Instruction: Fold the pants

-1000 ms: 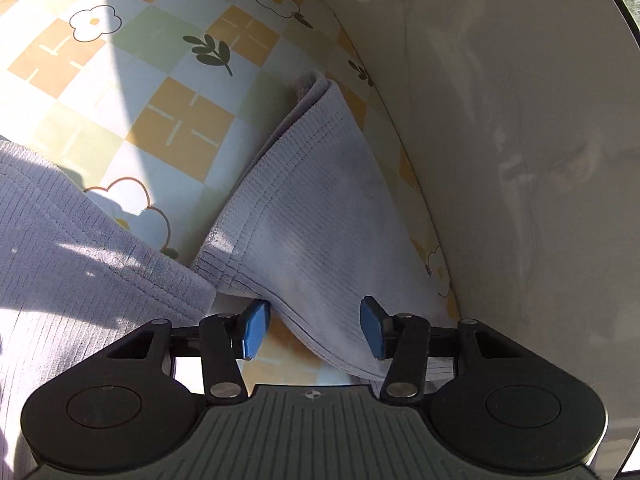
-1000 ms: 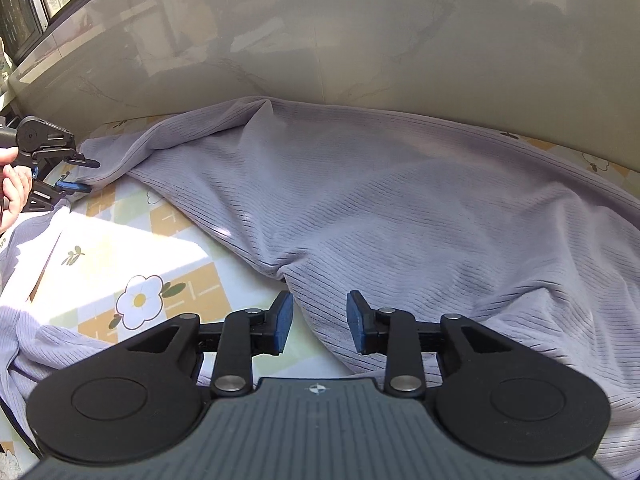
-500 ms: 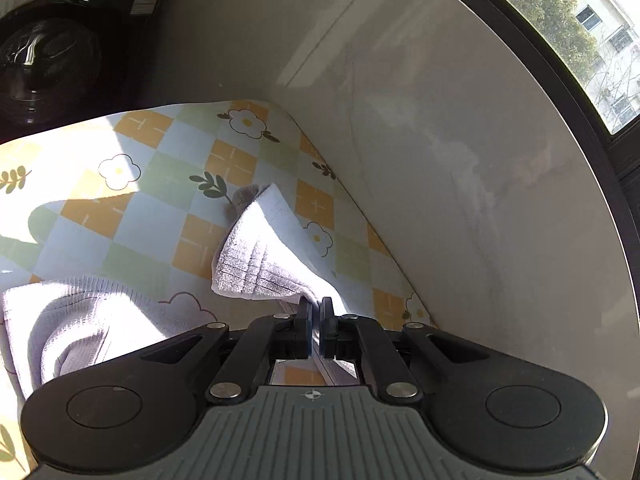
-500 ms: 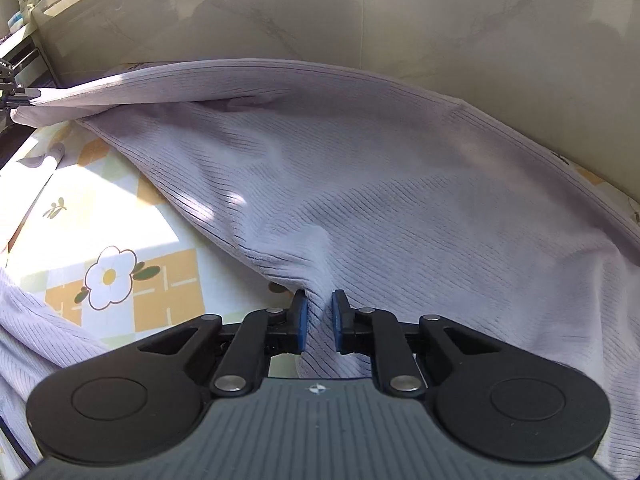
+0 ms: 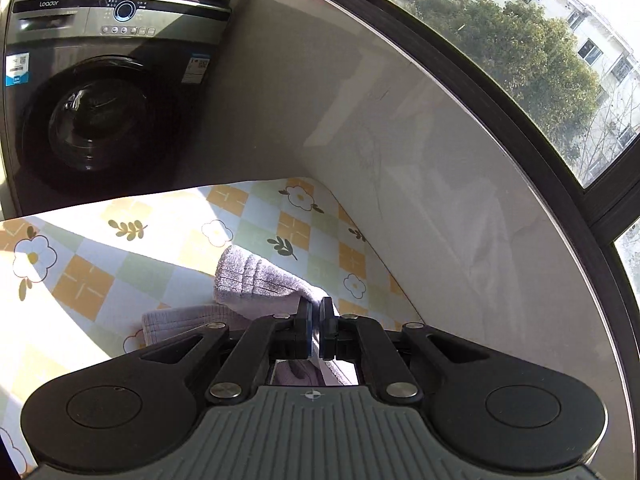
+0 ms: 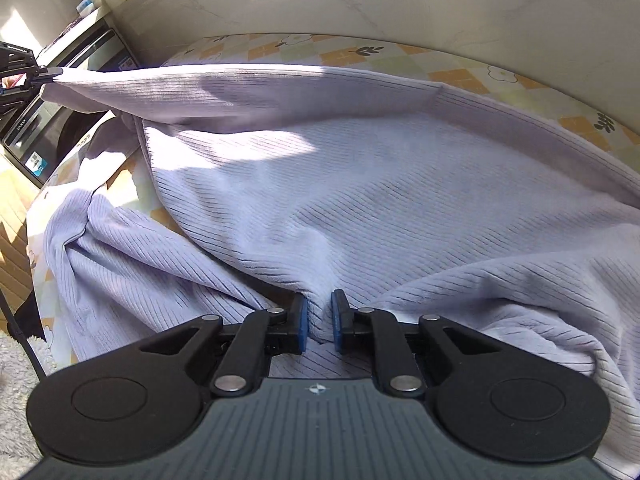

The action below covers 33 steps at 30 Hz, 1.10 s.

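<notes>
1. The lavender ribbed pants (image 6: 360, 184) lie spread over the counter (image 6: 460, 68) with its flowered checked cloth. One leg is raised off the surface and stretched from the lower middle of the right wrist view to its upper left; the other leg lies rumpled at lower left.
2. The right gripper (image 6: 319, 322) pinches a bunched fold of the raised leg between its blue pads. A second ago those pads stood spread just short of the fabric; now they have closed on it.
3. The left gripper (image 5: 316, 328) is pressed together on the ribbed cuff (image 5: 256, 280), which droops ahead of it in the middle of the left wrist view. It too was spread a second ago, with the cuff lying flat; the cuff now hangs well above the cloth.
4. With both ends held and lifted, I'd judge the leg is ready to be carried across onto the other one.
5. Around: a dark front-loading washing machine (image 5: 104, 92) at upper left of the left view, a glossy wall panel (image 5: 400, 184) hard against the counter's far edge, and a window (image 5: 520, 40) at upper right. The wall leaves little room on that side.
</notes>
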Each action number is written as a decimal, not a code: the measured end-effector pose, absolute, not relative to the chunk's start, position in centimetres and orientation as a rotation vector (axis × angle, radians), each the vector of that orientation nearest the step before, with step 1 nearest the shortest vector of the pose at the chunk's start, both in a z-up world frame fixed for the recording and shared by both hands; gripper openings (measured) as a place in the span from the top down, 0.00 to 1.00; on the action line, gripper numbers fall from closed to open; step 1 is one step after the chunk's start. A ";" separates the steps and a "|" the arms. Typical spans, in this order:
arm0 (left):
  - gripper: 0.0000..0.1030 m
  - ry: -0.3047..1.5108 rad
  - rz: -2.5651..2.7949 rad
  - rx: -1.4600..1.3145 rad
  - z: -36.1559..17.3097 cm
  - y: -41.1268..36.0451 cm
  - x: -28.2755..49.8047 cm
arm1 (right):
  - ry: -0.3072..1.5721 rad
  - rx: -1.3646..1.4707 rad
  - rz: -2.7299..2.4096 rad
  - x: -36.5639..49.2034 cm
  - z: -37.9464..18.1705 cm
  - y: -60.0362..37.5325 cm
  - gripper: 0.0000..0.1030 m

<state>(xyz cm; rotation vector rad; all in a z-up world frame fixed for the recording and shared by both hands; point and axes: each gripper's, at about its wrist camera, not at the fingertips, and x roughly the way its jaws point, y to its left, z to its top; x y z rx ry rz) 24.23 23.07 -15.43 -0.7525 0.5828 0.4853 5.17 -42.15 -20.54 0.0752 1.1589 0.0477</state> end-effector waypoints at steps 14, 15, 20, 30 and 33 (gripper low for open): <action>0.96 0.592 0.369 -0.611 -14.8 24.4 39.8 | 0.885 0.310 -0.258 8.4 -16.3 -46.1 0.66; 0.96 0.594 0.360 -0.591 -15.0 24.5 41.6 | 0.878 0.321 -0.279 8.6 -16.4 -46.2 0.66; 0.77 0.755 0.247 -0.517 -17.9 25.6 48.7 | 0.893 0.324 -0.300 9.5 -17.7 -45.4 0.66; 0.43 0.832 0.344 -0.645 -21.2 31.9 42.8 | 0.918 0.317 -0.299 9.4 -19.4 -44.1 0.66; 0.44 0.867 0.419 -0.756 -23.9 34.1 40.9 | 0.916 0.303 -0.331 9.3 -19.4 -44.1 0.66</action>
